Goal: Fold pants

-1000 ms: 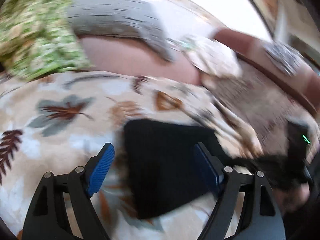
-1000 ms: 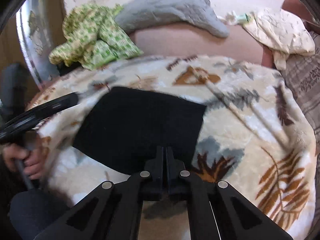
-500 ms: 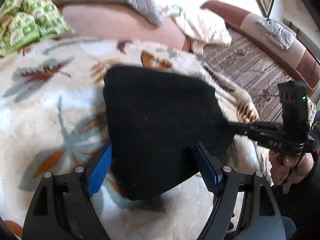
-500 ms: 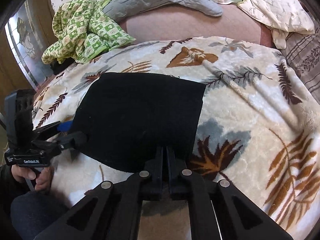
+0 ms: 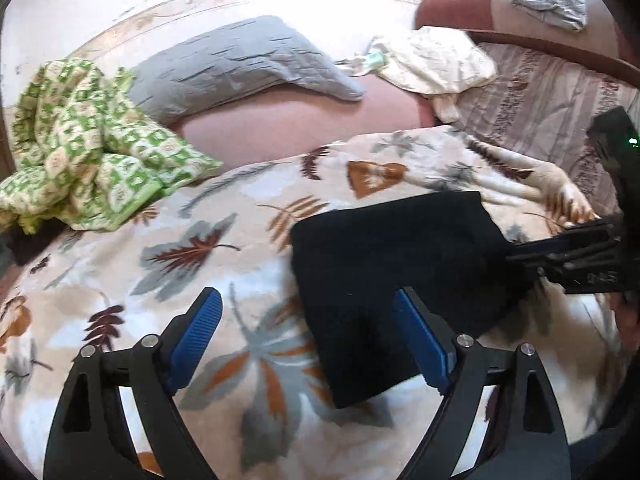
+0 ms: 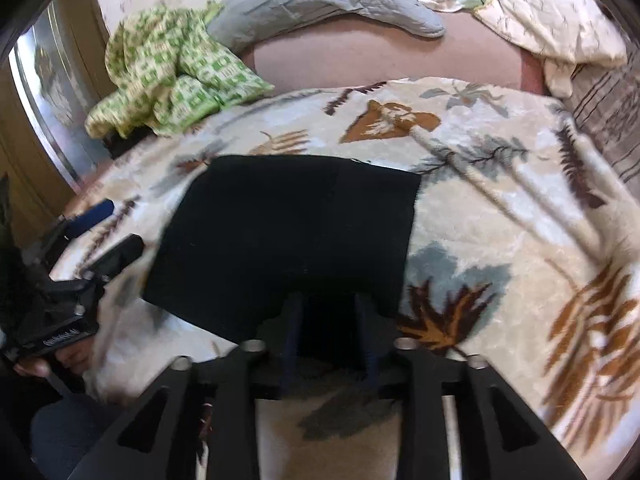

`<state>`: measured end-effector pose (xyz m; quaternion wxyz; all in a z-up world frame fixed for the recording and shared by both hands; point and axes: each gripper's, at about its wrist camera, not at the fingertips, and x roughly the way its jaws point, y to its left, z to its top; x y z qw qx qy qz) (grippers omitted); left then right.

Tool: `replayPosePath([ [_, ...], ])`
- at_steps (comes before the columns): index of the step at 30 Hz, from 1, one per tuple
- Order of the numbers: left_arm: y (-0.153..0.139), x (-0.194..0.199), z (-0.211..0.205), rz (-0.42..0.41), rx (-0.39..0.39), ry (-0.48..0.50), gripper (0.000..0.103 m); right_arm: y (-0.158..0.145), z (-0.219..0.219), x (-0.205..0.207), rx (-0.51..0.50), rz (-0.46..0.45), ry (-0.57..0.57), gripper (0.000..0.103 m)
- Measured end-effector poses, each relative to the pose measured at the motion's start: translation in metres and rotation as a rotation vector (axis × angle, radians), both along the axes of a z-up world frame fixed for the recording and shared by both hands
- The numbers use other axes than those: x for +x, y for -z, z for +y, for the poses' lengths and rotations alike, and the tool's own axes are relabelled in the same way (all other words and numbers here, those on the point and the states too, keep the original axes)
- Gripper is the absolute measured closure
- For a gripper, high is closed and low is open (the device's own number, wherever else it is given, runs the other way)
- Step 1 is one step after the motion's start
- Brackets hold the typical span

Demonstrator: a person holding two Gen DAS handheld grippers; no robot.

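The folded pants (image 5: 396, 276) lie on the blanket (image 5: 224, 248); behind the blanket sit a quilt (image 5: 88, 144) (left) and a pillow (image 5: 240, 68).

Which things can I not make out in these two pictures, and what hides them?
- Near edge of the black pants, right wrist view: hidden behind the right tool, and blurred there.
- Right tool's grip, left wrist view: its tip merges with the dark cloth, so contact is unclear.
- Number of folded layers: the pants show as flat black in both views.
- Hand holding the left tool: cut off by the right wrist view's edge.
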<state>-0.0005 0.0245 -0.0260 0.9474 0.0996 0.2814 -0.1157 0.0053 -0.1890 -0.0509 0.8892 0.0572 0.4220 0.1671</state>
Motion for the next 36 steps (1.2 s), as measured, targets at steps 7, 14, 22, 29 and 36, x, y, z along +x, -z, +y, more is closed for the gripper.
replayPosePath([
  [7,0.005,0.016,0.005,0.147,-0.139,-0.013,0.014,0.004,0.029,-0.008,-0.066,-0.03,-0.104,0.005],
  [14,0.012,0.014,0.009,0.172,-0.102,-0.096,0.014,0.006,0.016,-0.003,0.03,0.02,-0.092,0.003],
  [22,0.012,0.013,0.016,0.183,-0.192,-0.034,0.013,-0.02,-0.023,-0.002,0.284,-0.022,-0.004,0.005],
  [29,0.009,0.041,0.01,0.158,-0.185,-0.047,0.013,-0.026,-0.042,0.018,-0.141,-0.15,0.36,0.002],
  [36,0.027,0.093,0.018,0.238,-0.227,-0.147,0.013,-0.006,-0.03,0.062,-0.168,-0.101,0.41,0.002],
])
